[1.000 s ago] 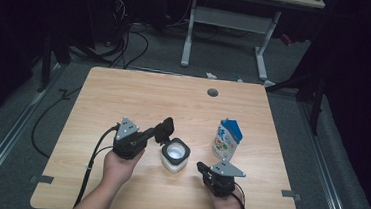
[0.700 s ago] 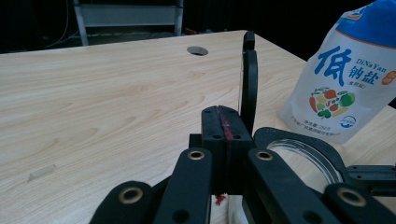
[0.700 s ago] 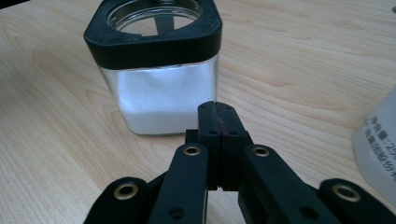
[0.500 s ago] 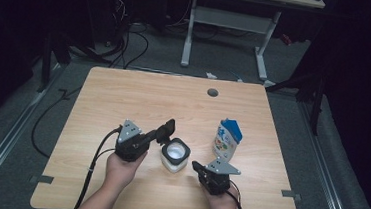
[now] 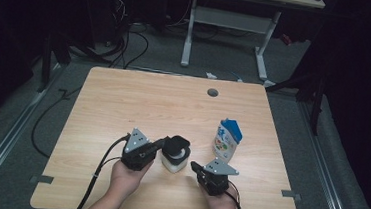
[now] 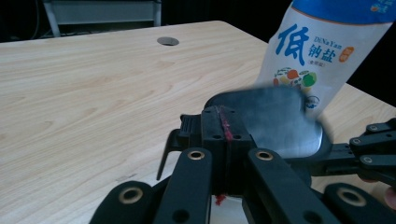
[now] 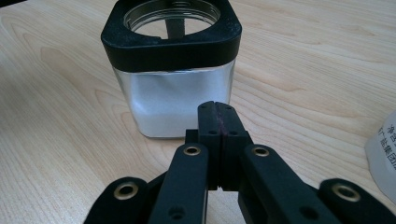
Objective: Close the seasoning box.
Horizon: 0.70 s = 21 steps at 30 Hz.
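A square glass jar (image 7: 173,93) with a black collar, an open round mouth and white powder inside stands near the table's front middle, also the jar (image 5: 177,161). My left gripper (image 5: 162,144) is shut on a flat black lid (image 5: 177,144), held tilted just above the jar's rear left. In the left gripper view the jaws (image 6: 222,126) pinch the lid (image 6: 275,121). My right gripper (image 5: 194,166) is shut and holds nothing; its tips (image 7: 218,116) sit just short of the jar's near wall. A white and blue salt bag (image 5: 227,138) stands upright to the right.
The bag (image 6: 322,51) rises close behind the lid, and its edge (image 7: 385,154) lies right of my right gripper. A round cable hole (image 5: 212,92) sits at the table's far middle. The wooden table (image 5: 123,104) is bare to the left and at the back.
My left gripper has carried the lid down and to the right, closer over the jar. The right gripper has shifted slightly left toward the jar.
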{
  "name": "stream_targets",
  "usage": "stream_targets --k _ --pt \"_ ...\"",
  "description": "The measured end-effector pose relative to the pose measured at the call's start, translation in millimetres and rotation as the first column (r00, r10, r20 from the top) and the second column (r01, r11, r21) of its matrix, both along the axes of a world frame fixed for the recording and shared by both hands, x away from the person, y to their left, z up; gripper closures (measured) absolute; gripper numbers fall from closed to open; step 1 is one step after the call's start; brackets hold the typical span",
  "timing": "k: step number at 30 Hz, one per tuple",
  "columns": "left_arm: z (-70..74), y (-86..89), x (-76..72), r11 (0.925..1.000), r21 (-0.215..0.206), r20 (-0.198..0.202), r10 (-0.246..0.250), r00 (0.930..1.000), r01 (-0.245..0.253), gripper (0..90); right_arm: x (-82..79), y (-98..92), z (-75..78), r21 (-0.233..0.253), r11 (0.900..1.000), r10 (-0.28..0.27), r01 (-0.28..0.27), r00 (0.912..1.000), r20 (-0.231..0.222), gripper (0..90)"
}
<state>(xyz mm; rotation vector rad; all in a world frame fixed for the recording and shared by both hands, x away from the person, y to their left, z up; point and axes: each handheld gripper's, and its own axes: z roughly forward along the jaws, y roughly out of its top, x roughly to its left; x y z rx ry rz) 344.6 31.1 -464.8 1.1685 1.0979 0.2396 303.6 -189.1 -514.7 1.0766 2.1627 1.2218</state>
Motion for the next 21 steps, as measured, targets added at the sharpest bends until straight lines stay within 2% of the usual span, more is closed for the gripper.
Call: stream_targets --k 4,12,16,21 --pt "-3.6 1.2 -1.6 1.0 -0.003 -0.007 0.007 1.0 -0.007 90.0 -0.5 -1.4 -0.9 0.004 1.0 -0.002 0.002 1.0 0.0 90.0" --pt "-18.2 14.4 -12.0 0.999 0.024 -0.011 0.037 0.9992 -0.037 89.9 3.0 -5.0 -1.0 0.006 1.0 -0.018 0.018 0.9998 0.002 90.0" --pt "-35.2 18.7 -17.3 0.9984 0.033 -0.052 0.047 0.9975 -0.046 89.9 11.8 -5.6 -2.3 0.006 0.999 -0.04 0.04 0.9992 -0.007 90.0" --pt "-48.5 11.3 -22.0 0.9989 0.036 -0.078 0.033 0.9964 -0.031 90.0 26.3 -0.7 -2.9 -0.002 0.998 -0.063 0.063 0.998 -0.005 90.0"
